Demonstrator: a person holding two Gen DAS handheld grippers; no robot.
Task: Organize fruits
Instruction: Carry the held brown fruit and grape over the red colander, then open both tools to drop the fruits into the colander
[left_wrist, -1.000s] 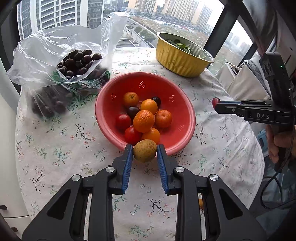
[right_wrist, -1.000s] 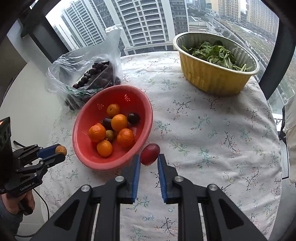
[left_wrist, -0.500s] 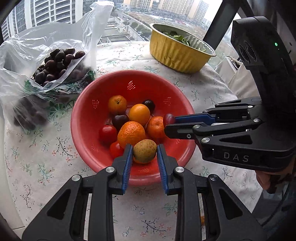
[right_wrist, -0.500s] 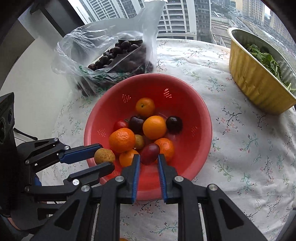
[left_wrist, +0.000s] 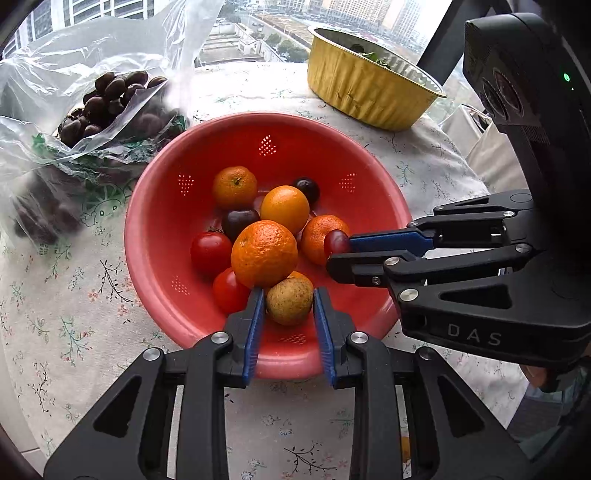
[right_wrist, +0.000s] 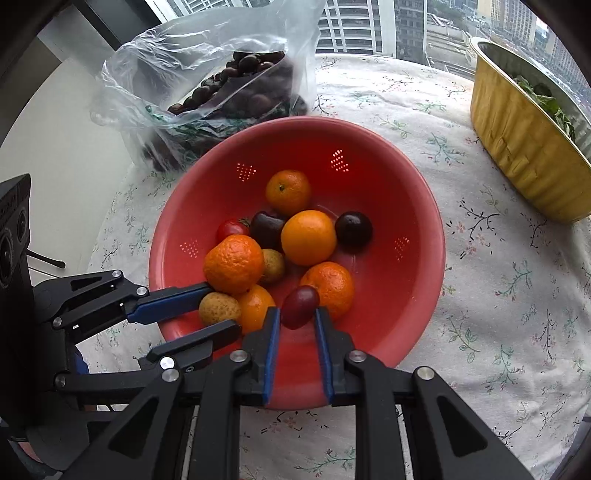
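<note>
A red colander bowl (left_wrist: 166, 229) (right_wrist: 417, 236) holds several oranges, tomatoes and dark cherries. My left gripper (left_wrist: 289, 301) is shut on a brownish-yellow round fruit (left_wrist: 289, 301) just inside the bowl's near rim; it also shows in the right wrist view (right_wrist: 218, 308). My right gripper (right_wrist: 297, 308) is shut on a dark red grape (right_wrist: 300, 306) over the bowl's near side, next to an orange (right_wrist: 328, 288). In the left wrist view the right gripper (left_wrist: 338, 251) reaches in from the right with the grape (left_wrist: 335, 242).
A clear plastic bag of dark cherries (left_wrist: 107, 99) (right_wrist: 236, 85) lies behind the bowl at the left. A gold foil tray with greens (left_wrist: 369, 92) (right_wrist: 517, 136) stands at the back right. The round table has a floral cloth (right_wrist: 498, 288).
Both grippers have moved forward over the bowl's rim with their fruits and lowered toward the fruit pile. Both stay shut.
</note>
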